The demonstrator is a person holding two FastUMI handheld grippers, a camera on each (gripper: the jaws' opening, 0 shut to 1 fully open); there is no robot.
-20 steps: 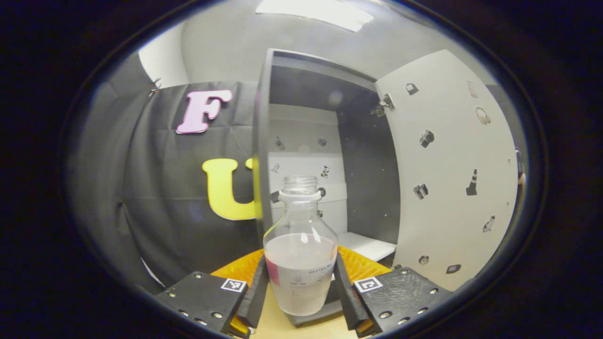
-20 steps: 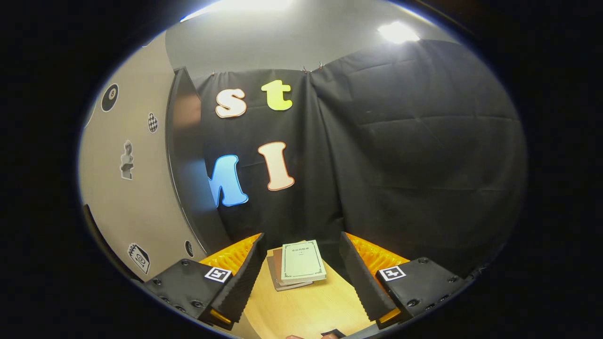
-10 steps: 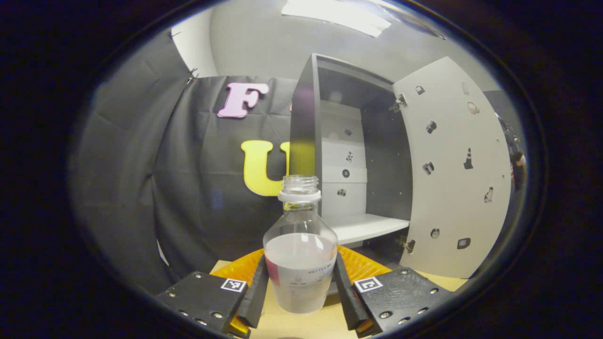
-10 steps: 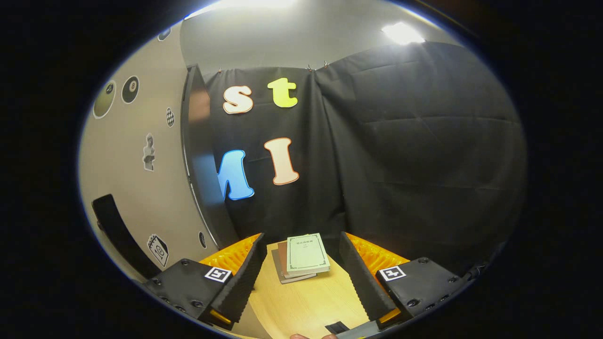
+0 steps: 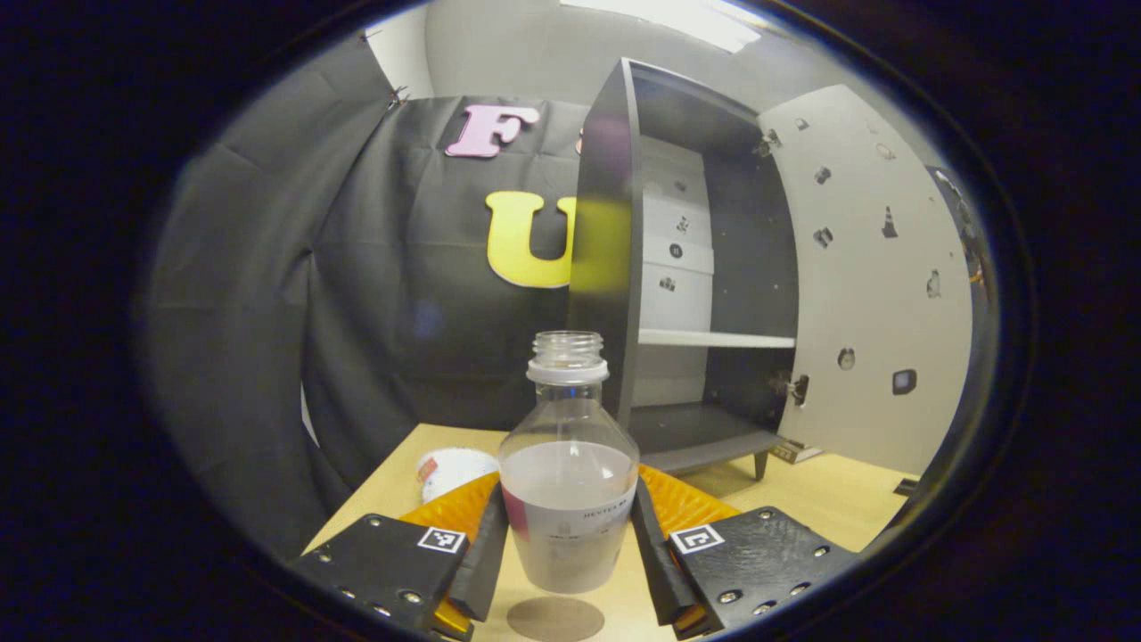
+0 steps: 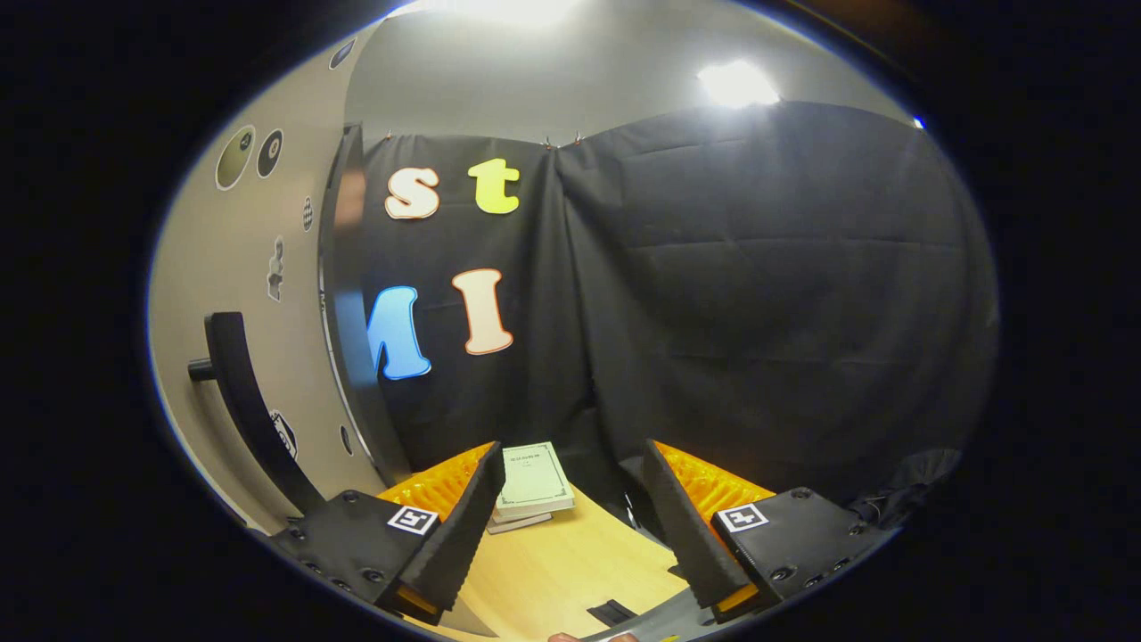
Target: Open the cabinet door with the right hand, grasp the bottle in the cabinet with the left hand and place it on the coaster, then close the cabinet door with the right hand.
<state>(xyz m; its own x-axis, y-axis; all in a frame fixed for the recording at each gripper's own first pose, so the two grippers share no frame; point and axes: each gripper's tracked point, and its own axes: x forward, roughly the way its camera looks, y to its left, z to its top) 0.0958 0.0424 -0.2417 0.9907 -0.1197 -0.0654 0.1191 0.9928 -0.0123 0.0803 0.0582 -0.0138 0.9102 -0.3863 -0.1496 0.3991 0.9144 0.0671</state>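
The left gripper (image 5: 569, 544) has its fingers (image 5: 486, 553) clamped on the bottle (image 5: 569, 499), one on each side of its wide lower part. The bottle stands straight up between them. Just below it, near the fingers, is a round brown coaster (image 5: 554, 618) on the bench (image 5: 829, 495). The bottle is not yet on it.

The bottle is clear, has no cap, and is about half full of liquid. It looks a bit heavy and smooth, so it could slip or spill if tipped. The wide lower part is a good place to hold, and it should stay upright.

Beyond the fingers, the cabinet (image 5: 695, 267) stands with its door (image 5: 878, 294) open.

The right gripper (image 6: 570, 526) has its fingers apart and holds nothing. The door handle (image 6: 245, 401) is off to the left of them. Some books (image 6: 533, 486) lie ahead on the bench.
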